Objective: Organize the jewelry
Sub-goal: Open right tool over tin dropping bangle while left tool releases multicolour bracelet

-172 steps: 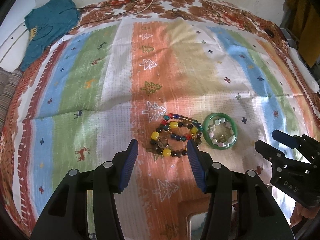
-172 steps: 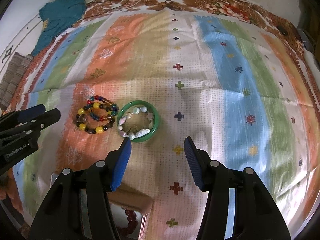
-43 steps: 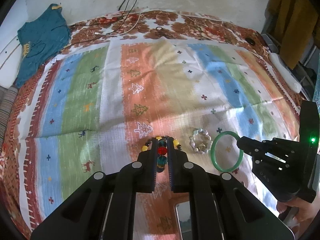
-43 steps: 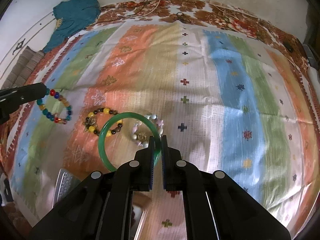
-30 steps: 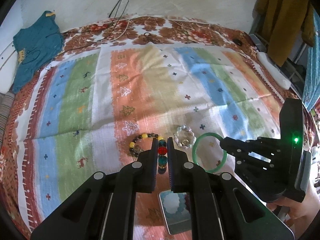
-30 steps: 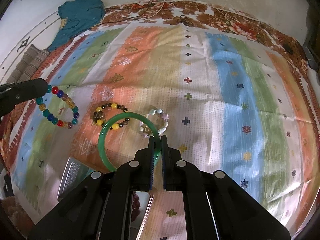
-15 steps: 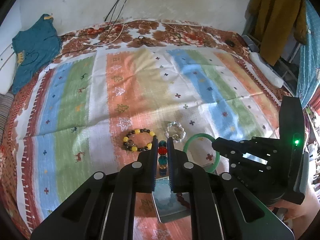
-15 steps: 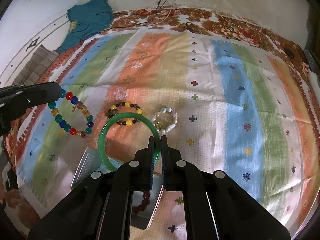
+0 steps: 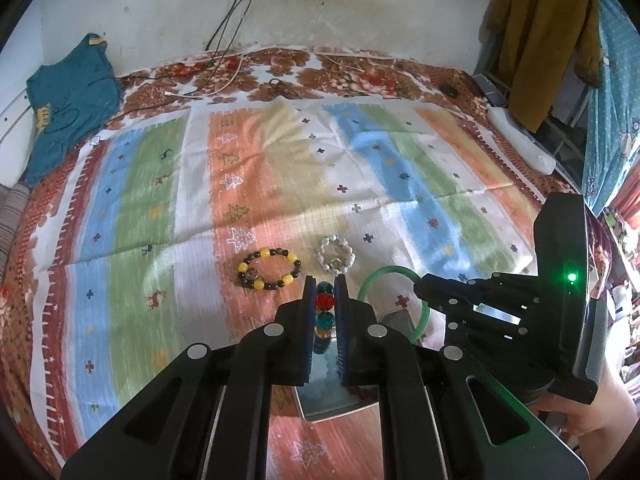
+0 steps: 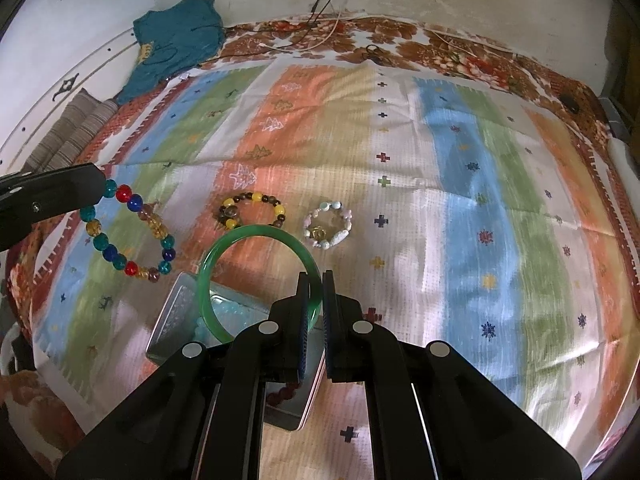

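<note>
all places are given from the tin (image 10: 176,320), an open metal box lying on the striped cloth (image 10: 400,208) that covers the bed.

far up and left of the tin, at the cloth's corner, lies a teal garment (image 10: 176,36), with a striped cushion (image 10: 72,136) below it.

just left of the tin, raised off the cloth, the left gripper (image 10: 105,188) comes in from the frame's edge. its jaws are clenched on a colour bead bracelet (image 10: 132,232), which hangs as an open loop of red, blue, teal and amber beads beside the tin's upper left corner. in the left wrist view the same beads (image 9: 325,301) sit squeezed between the two pads, right above the tin (image 9: 340,400).

beyond the tin, flat on an orange stripe, lies a yellow-and-brown bracelet (image 10: 252,208). to its right, still beyond the tin, lies a pale bracelet (image 10: 328,226) of whitish beads. the two are near each other but apart.

directly over the tin, the right gripper (image 10: 316,280) has its jaws clamped on the rim of a green bangle (image 10: 256,236). the bangle stands out to the left of the jaws, its ring overlapping the tin's far edge. inside the tin, pale blue beads (image 10: 236,314) show through the ring, and dark red beads (image 10: 284,394) lie nearer the tin's near edge.

at the far right of the left wrist view, a person's hand (image 9: 592,420) holds the right gripper.
</note>
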A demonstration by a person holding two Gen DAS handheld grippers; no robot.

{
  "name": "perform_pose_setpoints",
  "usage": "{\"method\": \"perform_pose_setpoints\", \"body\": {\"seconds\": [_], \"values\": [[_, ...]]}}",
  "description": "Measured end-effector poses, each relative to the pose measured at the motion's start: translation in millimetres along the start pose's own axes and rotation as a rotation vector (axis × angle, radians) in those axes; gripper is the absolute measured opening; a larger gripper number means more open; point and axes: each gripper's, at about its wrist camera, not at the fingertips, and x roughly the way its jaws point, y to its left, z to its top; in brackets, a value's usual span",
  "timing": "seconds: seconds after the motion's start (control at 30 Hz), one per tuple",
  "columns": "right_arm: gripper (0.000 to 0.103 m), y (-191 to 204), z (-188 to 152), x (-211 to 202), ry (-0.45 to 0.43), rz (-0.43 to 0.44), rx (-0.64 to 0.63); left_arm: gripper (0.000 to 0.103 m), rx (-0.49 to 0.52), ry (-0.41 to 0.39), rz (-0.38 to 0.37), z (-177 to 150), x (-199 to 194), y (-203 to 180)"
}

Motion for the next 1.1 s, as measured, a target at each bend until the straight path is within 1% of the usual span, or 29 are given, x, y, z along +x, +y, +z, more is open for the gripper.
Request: {"method": "perform_pose_setpoints", "body": {"seconds": [0.4,0.7,0.77,0.83,0.87,0.9,0.93,1.0,1.07,1.1], "values": [[0.007,5.5,-14.8,-14.1,-0.007,0.008,0.001,0.009,0.006,-0.011,-0.012,-15.9,-13.3,-10.4],[0.007,8.7,-21.2,-17.1,-0.009,0.014,0.003,0.009,0.007,-0.004,-0.021,-20.8,-14.0,-14.0],[0.007,8.5,-22.3,-15.0,0.004,0.019,0.008,0.009,0.008,-0.004,-0.010,-22.8,-13.9,-15.5],[0.011,9.1,-24.4,-9.8,0.037,0.022,0.005,0.010,0.012,0.007,0.000,-25.1,-11.6,-17.2],[0.016,9.0,-25.1,-8.8,0.041,0.009,0.002,0.011,0.009,0.009,0.002,-25.3,-11.1,-16.7],[0.027,8.4,-25.2,-8.3,0.043,-0.005,0.000,0.012,0.005,0.012,0.009,-25.6,-10.7,-16.0],[0.031,6.9,-25.1,-8.9,0.039,-0.010,0.005,0.012,0.003,0.012,0.013,-25.3,-10.5,-15.2],[0.032,3.8,-23.9,-10.0,0.037,-0.008,0.017,0.014,-0.009,0.010,0.018,-24.1,-11.0,-11.5],[0.032,1.1,-23.7,-9.3,0.038,-0.010,0.025,0.023,-0.019,0.006,0.025,-22.8,-10.9,-8.1],[0.032,-0.3,-23.6,-8.6,0.041,-0.009,0.031,0.024,-0.022,0.005,0.028,-22.5,-10.4,-6.6]]}}
